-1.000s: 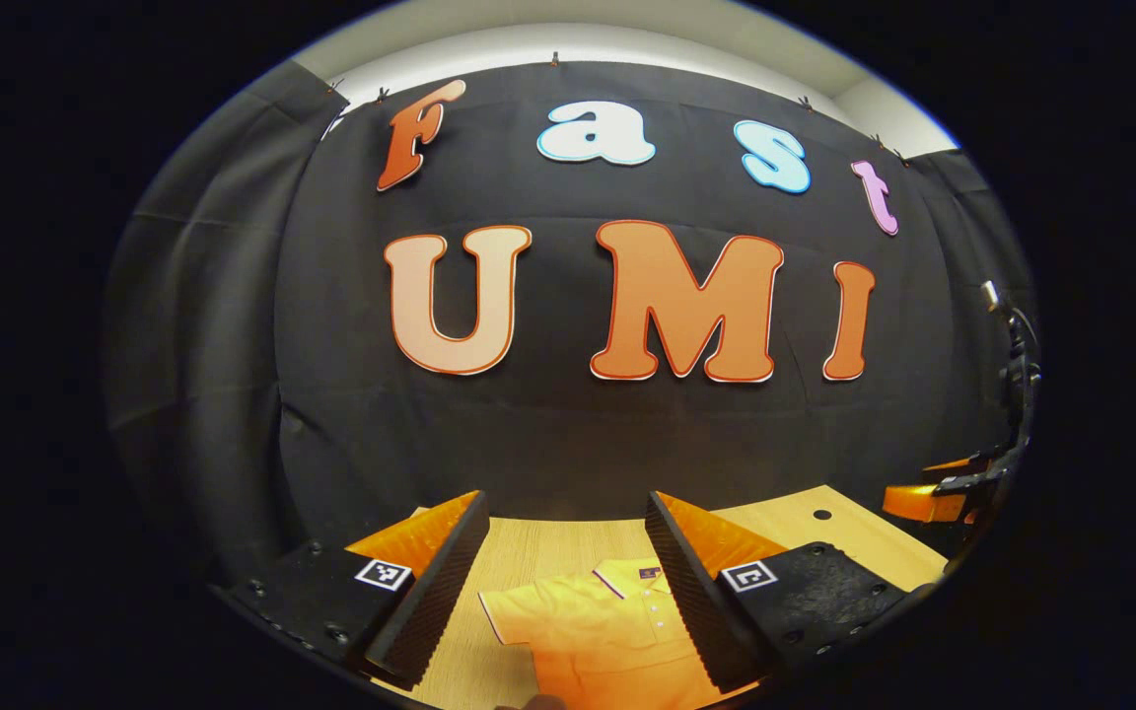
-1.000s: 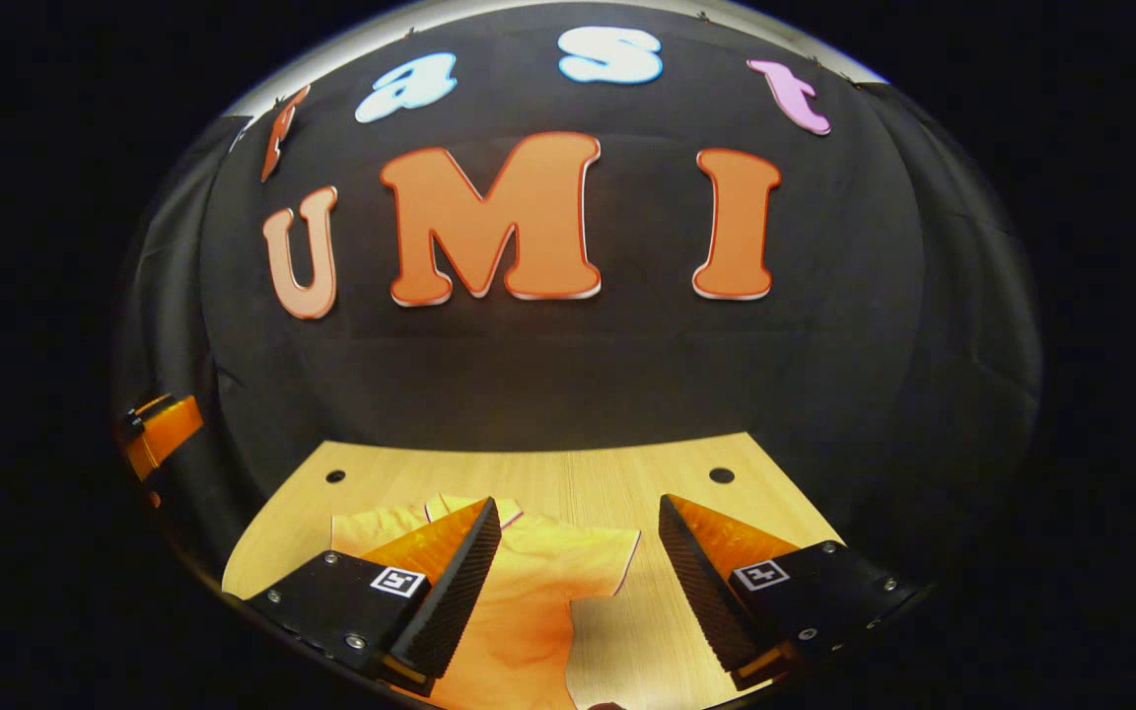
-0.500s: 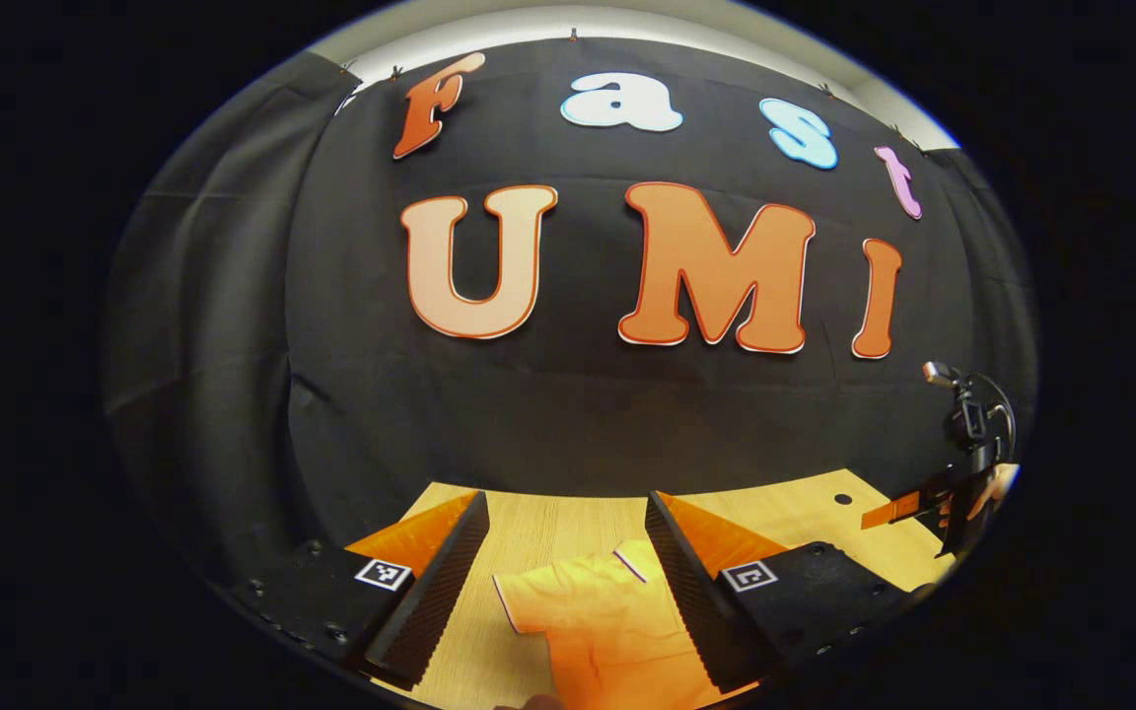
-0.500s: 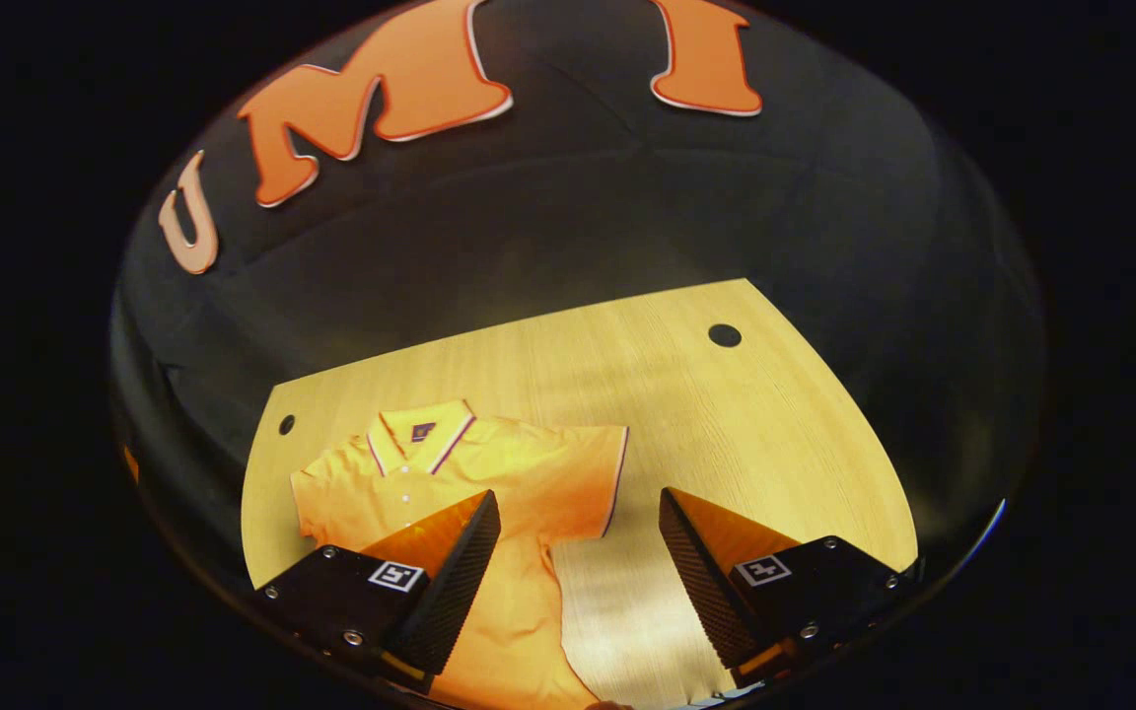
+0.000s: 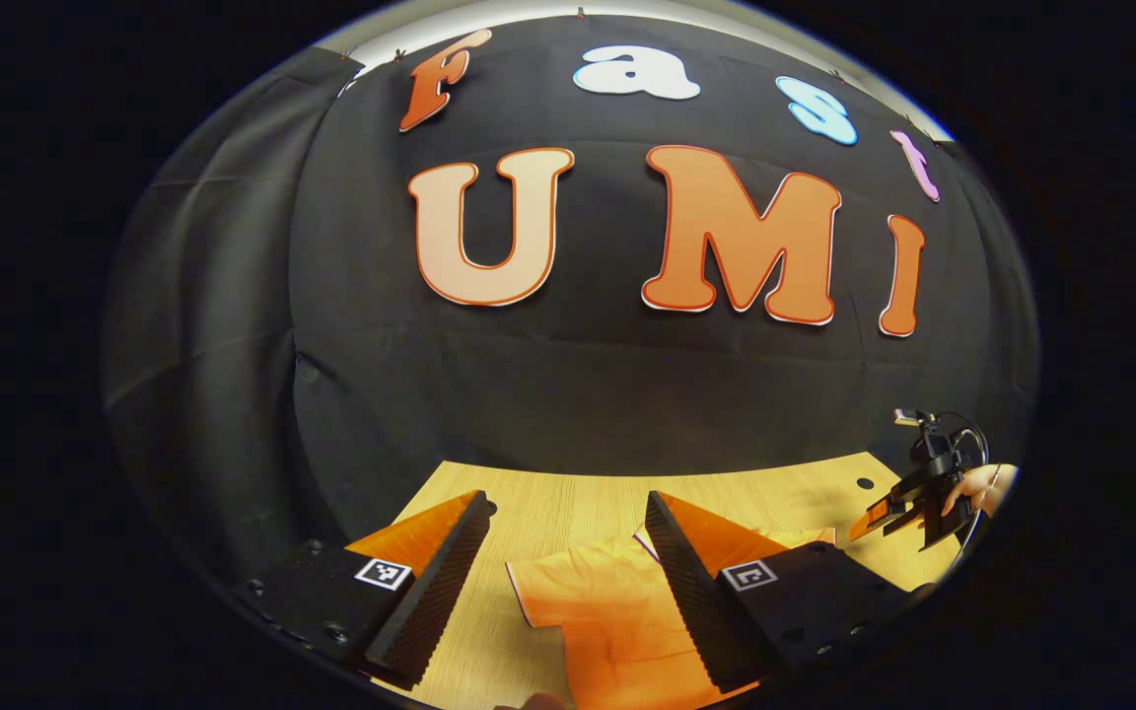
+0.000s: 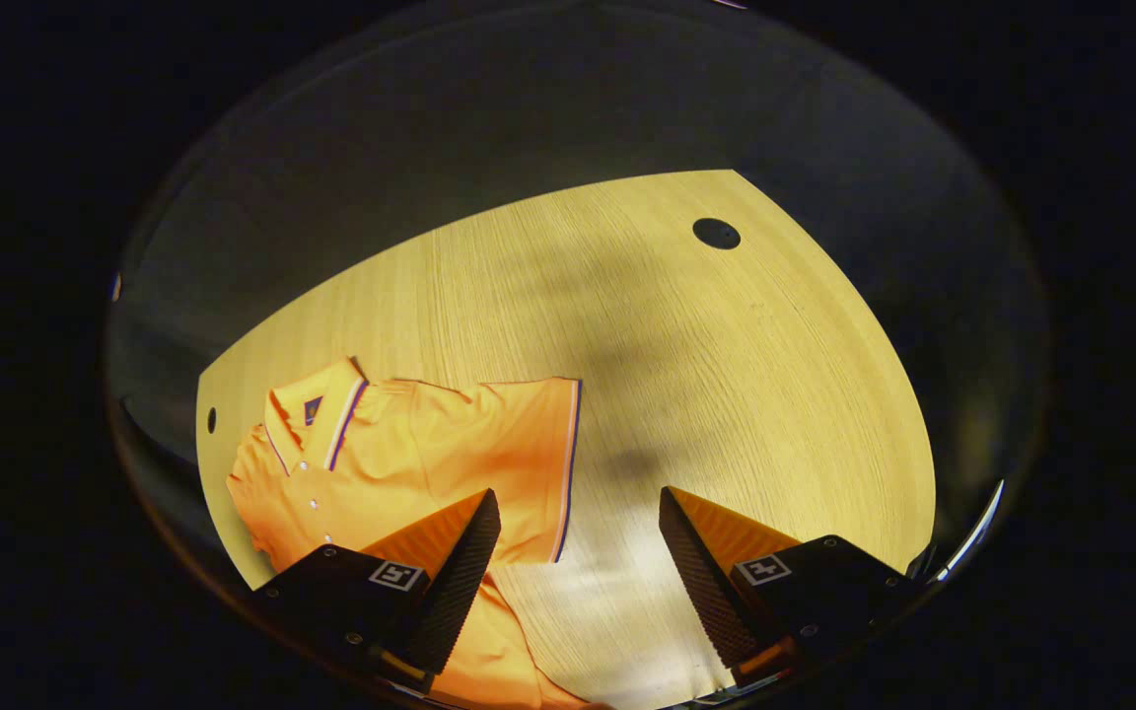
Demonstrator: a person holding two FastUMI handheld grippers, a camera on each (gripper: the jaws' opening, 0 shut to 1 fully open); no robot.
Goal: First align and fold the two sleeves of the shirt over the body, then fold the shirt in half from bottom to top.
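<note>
Both tongs gape wide, holding nothing: the left gripper (image 5: 568, 582) and the right gripper (image 6: 578, 577) hang above the orange shirt (image 6: 410, 463), flat on the wooden table (image 6: 726, 375), collar toward the wall. Right gripper view shows its spread sleeve (image 6: 529, 463).

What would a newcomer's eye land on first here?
The bright orange polo shirt lying flat on the pale wooden table, one short sleeve spread toward the table's middle. Next, the right hand-held gripper hanging open above that sleeve's edge.
</note>
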